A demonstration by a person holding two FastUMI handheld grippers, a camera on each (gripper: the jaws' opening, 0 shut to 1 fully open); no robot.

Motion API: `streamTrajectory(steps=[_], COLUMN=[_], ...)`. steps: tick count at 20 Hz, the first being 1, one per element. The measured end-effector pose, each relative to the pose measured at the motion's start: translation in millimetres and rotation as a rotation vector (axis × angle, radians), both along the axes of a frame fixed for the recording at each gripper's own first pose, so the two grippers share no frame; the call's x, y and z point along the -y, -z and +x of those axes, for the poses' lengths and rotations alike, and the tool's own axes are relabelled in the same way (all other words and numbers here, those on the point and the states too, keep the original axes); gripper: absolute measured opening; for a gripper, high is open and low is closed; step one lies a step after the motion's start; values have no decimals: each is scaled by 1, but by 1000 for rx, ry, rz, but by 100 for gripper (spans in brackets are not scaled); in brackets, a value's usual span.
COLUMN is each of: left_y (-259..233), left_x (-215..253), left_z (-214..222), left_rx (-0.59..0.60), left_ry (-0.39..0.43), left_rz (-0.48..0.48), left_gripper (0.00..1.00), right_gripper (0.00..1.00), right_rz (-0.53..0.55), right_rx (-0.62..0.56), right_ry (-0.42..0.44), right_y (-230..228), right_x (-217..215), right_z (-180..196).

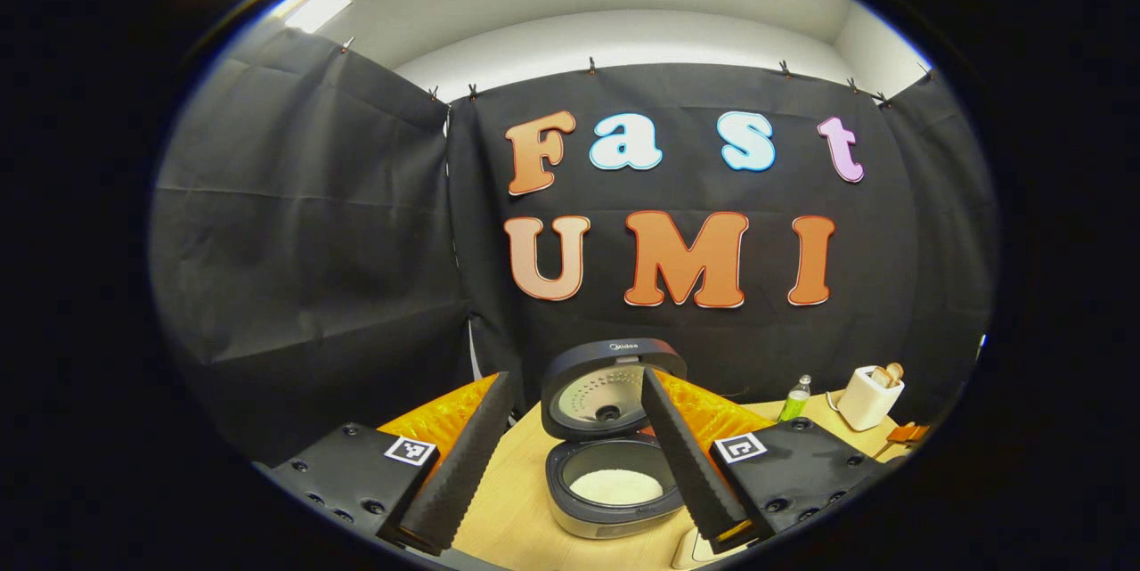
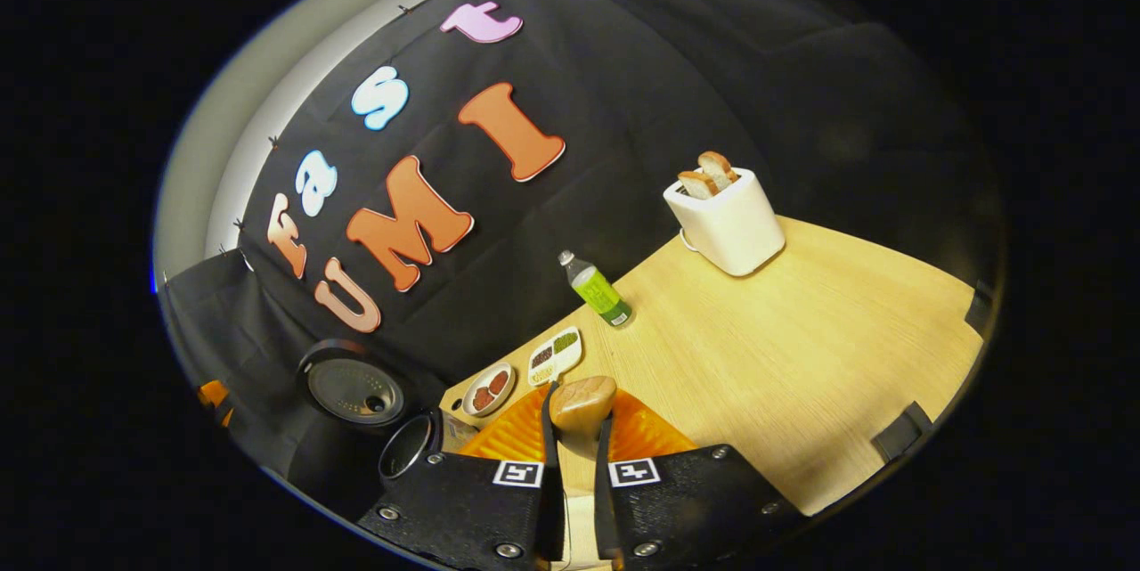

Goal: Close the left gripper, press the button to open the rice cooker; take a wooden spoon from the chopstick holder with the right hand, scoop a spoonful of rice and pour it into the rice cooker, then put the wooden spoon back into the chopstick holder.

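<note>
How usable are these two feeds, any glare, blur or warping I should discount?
Left gripper view: sharp, evenly lit; the open rice cooker reads clearly, edges bowed by the fisheye. Right gripper view: rolled, table slanted; wooden spoon slightly soft up close, no glare.

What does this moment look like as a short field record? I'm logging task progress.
rice cooker: lid up, white rice in pot
left tongs: open, fingers either side of the cooker, holding nothing
right tongs: shut on wooden spoon, spoon bowl sticking out ahead
table: toaster with bread, green bottle, two small food dishes
stage: button step done; spoon in hand
</note>
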State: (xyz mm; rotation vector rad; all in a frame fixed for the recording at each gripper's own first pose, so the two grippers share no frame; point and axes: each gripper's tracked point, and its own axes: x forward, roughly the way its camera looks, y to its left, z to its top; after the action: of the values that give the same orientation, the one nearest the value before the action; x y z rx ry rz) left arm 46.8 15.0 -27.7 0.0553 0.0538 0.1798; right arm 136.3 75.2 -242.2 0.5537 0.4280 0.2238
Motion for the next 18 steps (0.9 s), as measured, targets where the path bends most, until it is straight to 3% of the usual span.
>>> streamTrajectory(steps=[4, 5, 12, 13, 14, 15, 16, 17, 18], left_y=[-2, -2, 1, 3, 3, 4, 5, 6, 7], left_x=[-6, -8, -4, -1, 2, 6, 10, 12, 15], left_z=[-6, -7, -6, -3, -1, 0, 3, 5, 7], left_rx=[-4, -4, -4, -3, -4, -2, 1, 3, 5], left_ry=[-25, -32, -30, -22, -14, -2, 10, 20, 29], left_rz=[13, 19, 17, 10, 2, -6, -13, -19, -24], left_gripper=[94, 100, 94, 94, 94, 94, 94, 94, 94], right_gripper=[14, 15, 25, 22, 29, 59, 67, 82, 87], right_rz=[-15, -15, -16, -33, -52, -72, -99, -130, -159], right_rx=[-17, -21, -53, -63, -68, -62, -52, -35, -13], right_ry=[-11, -3, 22, 33, 45, 53, 64, 75, 86], right_y=[22, 25, 24, 27, 22, 16, 7, -5, -17], right_x=[-1, 1, 17, 21, 29, 35, 43, 52, 60], right_z=[1, 2, -9, -5, -7, -7, -7, -4, -4])
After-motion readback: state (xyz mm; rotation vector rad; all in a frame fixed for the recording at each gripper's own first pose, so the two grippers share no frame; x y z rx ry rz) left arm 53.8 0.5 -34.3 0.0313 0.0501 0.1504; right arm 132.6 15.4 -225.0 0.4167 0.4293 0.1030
